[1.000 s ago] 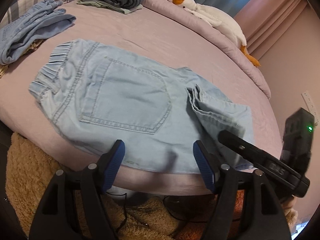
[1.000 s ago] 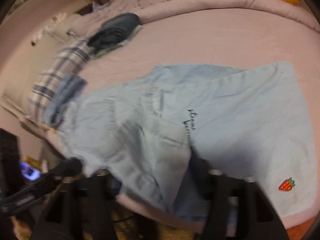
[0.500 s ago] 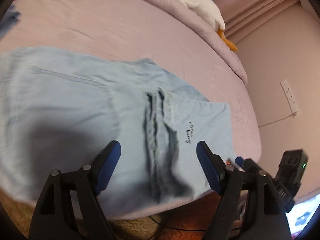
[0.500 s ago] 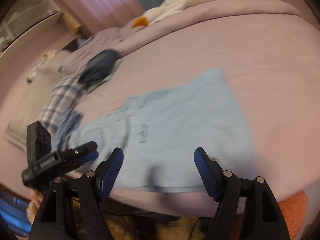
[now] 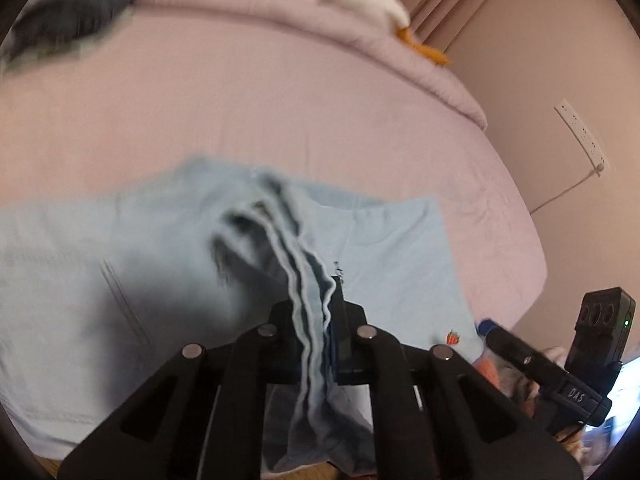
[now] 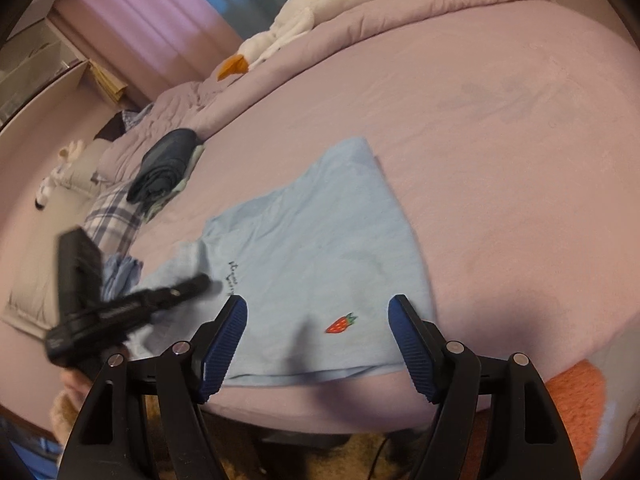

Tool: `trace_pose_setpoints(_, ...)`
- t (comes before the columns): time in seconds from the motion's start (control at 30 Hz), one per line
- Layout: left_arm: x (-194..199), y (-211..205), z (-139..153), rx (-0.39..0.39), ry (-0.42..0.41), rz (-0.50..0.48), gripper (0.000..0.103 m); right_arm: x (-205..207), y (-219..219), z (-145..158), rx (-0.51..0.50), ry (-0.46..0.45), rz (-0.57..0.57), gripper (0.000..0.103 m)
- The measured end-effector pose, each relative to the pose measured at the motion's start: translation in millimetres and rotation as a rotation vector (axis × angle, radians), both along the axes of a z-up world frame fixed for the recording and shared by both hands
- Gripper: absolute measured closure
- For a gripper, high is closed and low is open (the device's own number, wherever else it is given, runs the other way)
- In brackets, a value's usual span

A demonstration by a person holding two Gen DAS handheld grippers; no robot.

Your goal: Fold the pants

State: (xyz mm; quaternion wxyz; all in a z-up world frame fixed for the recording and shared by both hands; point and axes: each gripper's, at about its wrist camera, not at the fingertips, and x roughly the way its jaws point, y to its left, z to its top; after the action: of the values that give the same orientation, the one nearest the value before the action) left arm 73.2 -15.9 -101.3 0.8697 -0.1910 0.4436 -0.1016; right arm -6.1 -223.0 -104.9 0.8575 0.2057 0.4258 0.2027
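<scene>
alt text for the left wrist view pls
The left gripper is shut on a bunched fold of the light blue pants, which lie spread on a pink bed. The right gripper shows at the right edge.

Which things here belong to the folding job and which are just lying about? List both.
In the job: light blue pants; left gripper, shut on their hem; right gripper, open.
Lying about: goose plush; dark folded clothes; plaid cloth.
</scene>
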Motion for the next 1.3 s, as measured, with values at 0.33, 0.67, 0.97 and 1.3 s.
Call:
trace_pose_setpoints(0.33, 23, 14, -49, 0.027, 0.149, 0.004, 0.089, 1, -10, -4, -0.004, 0.003, -0.046, 0.029)
trace_pose_setpoints(0.67, -16, 9, -36, 0.103, 0.135, 0.081, 0.063, 45, 20, 16, -0.139, -0.068, 0.008, 0.060)
trace_pose_setpoints(0.97, -46, 11, -50, 0.064, 0.098, 0.140, 0.063, 66, 50, -31, -0.320, -0.045, 0.011, 0.060)
trace_pose_setpoints(1.3, -56, 10, -51, 0.042, 0.075, 0.151, 0.063, 28, 30, -36, -0.294, -0.019, 0.001, 0.060)
